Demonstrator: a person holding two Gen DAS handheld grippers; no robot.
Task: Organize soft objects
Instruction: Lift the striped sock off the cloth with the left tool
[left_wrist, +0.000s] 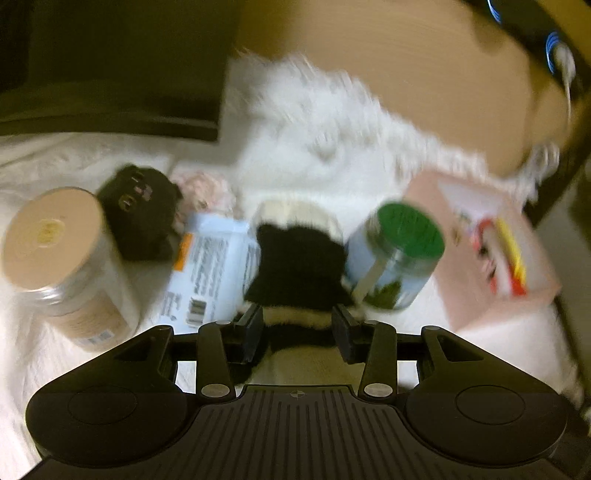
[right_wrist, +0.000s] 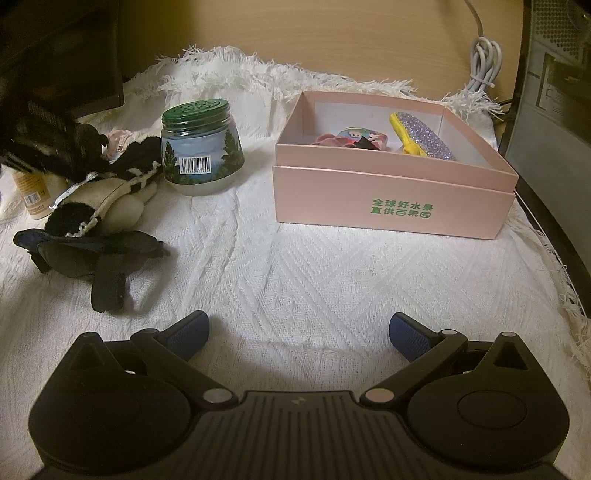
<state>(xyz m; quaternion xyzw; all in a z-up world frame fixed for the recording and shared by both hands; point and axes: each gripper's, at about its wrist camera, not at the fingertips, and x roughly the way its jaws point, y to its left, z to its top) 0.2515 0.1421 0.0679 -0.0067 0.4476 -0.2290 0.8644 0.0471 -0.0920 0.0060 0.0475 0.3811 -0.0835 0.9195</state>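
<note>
My left gripper (left_wrist: 298, 328) is shut on a black-and-cream plush toy (left_wrist: 299, 269), with the fingers pressing its striped lower part. In the right wrist view the same plush toy (right_wrist: 110, 195) lies on the white cloth at the left, with the blurred left gripper over it. A pink open box (right_wrist: 395, 184) at the right holds several small soft items and a yellow glittery piece (right_wrist: 421, 138); it also shows in the left wrist view (left_wrist: 484, 240). My right gripper (right_wrist: 299, 334) is open and empty, low over the cloth. A dark eye mask (right_wrist: 92, 254) lies in front of the plush.
A green-lidded jar (right_wrist: 201, 144) stands between plush and box, also seen in the left wrist view (left_wrist: 395, 254). A tan-lidded jar (left_wrist: 62, 258), a blue packet (left_wrist: 210, 273), a black soft pouch (left_wrist: 142, 218) and a pink soft item (left_wrist: 207, 192) lie left. A monitor base is behind.
</note>
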